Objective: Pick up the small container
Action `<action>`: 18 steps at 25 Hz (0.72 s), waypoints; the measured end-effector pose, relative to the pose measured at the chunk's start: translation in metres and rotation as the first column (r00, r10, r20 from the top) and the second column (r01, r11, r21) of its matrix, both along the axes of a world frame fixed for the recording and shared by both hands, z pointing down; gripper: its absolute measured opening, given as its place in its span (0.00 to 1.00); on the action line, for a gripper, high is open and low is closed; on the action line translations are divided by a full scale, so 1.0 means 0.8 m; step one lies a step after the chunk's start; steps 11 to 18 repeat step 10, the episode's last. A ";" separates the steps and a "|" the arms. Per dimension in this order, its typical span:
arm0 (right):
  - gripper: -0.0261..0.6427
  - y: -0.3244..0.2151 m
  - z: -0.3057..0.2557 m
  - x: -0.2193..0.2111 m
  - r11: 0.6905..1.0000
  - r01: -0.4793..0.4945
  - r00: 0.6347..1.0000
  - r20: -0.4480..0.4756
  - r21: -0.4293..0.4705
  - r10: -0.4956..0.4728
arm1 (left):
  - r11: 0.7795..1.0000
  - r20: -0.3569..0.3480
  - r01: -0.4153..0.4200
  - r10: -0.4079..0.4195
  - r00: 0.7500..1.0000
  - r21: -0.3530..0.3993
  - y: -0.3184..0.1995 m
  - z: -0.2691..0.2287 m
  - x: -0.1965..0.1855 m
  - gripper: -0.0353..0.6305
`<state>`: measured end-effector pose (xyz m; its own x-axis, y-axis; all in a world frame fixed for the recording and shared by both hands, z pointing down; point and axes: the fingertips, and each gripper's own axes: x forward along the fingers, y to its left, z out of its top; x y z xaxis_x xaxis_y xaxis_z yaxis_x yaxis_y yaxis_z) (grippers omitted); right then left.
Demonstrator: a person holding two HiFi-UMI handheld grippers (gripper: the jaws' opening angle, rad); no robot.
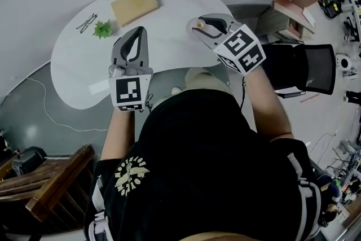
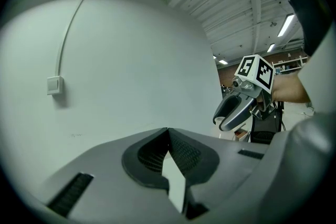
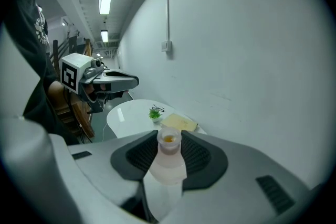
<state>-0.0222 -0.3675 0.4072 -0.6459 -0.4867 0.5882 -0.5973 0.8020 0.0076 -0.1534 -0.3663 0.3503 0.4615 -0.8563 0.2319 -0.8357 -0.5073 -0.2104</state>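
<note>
The small translucent plastic container, pale and bottle-shaped with an open neck showing something orange-yellow inside, is upright between the pads of the right gripper. The jaws stand about half apart and press on its body from both sides. In the right gripper view it is held in the air, with the white rounded table well beyond it at 11 o'clock.

In the head view the right gripper hangs over the table's 3 o'clock end, and its marker cube sits at 4 o'clock from the jaws. The left gripper is near the table's middle, well apart from the right one at its 9 o'clock. In the left gripper view its jaws are closed tip to tip with nothing between them.

On the table, a tan rectangular flat block lies at the 12 o'clock edge. A small green plant stands at 10 o'clock from the left gripper. A pair of black-framed glasses lies just beside the plant at its 10 o'clock.

A person in a black shirt holds both grippers. A brown wooden chair stands on the floor at 8 o'clock, and a black mesh office chair is at 3 o'clock.
</note>
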 end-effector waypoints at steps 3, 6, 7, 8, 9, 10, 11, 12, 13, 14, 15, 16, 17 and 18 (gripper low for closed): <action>0.27 -0.006 0.012 -0.004 1.000 0.008 1.000 0.003 -0.015 -0.008 | 1.000 0.002 -0.001 0.001 1.000 -0.005 -0.010 0.004 0.000 0.09; 0.27 -0.011 0.026 -0.005 0.999 0.020 1.000 0.009 -0.038 -0.019 | 1.000 0.013 0.004 -0.004 1.000 -0.014 -0.023 0.009 0.002 0.09; 0.27 -0.013 0.031 -0.005 0.999 0.024 1.000 0.007 -0.045 -0.023 | 1.000 0.015 0.005 -0.005 1.000 -0.015 -0.029 0.009 0.004 0.09; 0.27 -0.015 0.037 -0.004 0.998 0.028 1.000 0.003 -0.051 -0.027 | 1.000 0.016 0.005 -0.005 1.000 -0.015 -0.035 0.009 0.007 0.09; 0.27 -0.017 0.043 -0.002 0.998 0.031 0.999 -0.005 -0.056 -0.032 | 1.000 0.017 0.004 -0.004 1.000 -0.014 -0.042 0.009 0.010 0.09; 0.27 -0.019 0.048 -0.001 0.998 0.035 0.999 -0.014 -0.059 -0.036 | 1.000 0.018 0.003 -0.003 1.000 -0.012 -0.048 0.009 0.013 0.09; 0.27 -0.019 0.048 -0.001 0.998 0.035 0.999 -0.014 -0.059 -0.036 | 1.000 0.018 0.003 -0.003 1.000 -0.012 -0.048 0.009 0.013 0.09; 0.27 -0.019 0.048 -0.001 0.998 0.035 0.999 -0.014 -0.059 -0.036 | 1.000 0.018 0.003 -0.003 1.000 -0.012 -0.048 0.009 0.013 0.09; 0.27 -0.019 0.048 -0.001 0.998 0.035 0.999 -0.014 -0.059 -0.036 | 1.000 0.018 0.003 -0.003 1.000 -0.012 -0.048 0.009 0.013 0.09; 0.27 -0.019 0.048 -0.001 0.998 0.035 0.999 -0.014 -0.059 -0.036 | 1.000 0.018 0.003 -0.003 1.000 -0.012 -0.048 0.009 0.013 0.09; 0.27 -0.019 0.048 -0.001 0.998 0.035 0.999 -0.014 -0.059 -0.036 | 1.000 0.018 0.003 -0.003 1.000 -0.012 -0.048 0.009 0.013 0.09; 0.27 -0.019 0.048 -0.001 0.998 0.035 0.999 -0.014 -0.059 -0.036 | 1.000 0.018 0.003 -0.003 1.000 -0.012 -0.048 0.009 0.013 0.09; 0.27 -0.019 0.048 -0.001 0.998 0.035 0.999 -0.014 -0.059 -0.036 | 1.000 0.018 0.003 -0.003 1.000 -0.012 -0.048 0.009 0.013 0.09; 0.27 -0.019 0.048 -0.001 0.998 0.035 0.999 -0.014 -0.059 -0.036 | 1.000 0.018 0.003 -0.003 1.000 -0.012 -0.048 0.009 0.013 0.09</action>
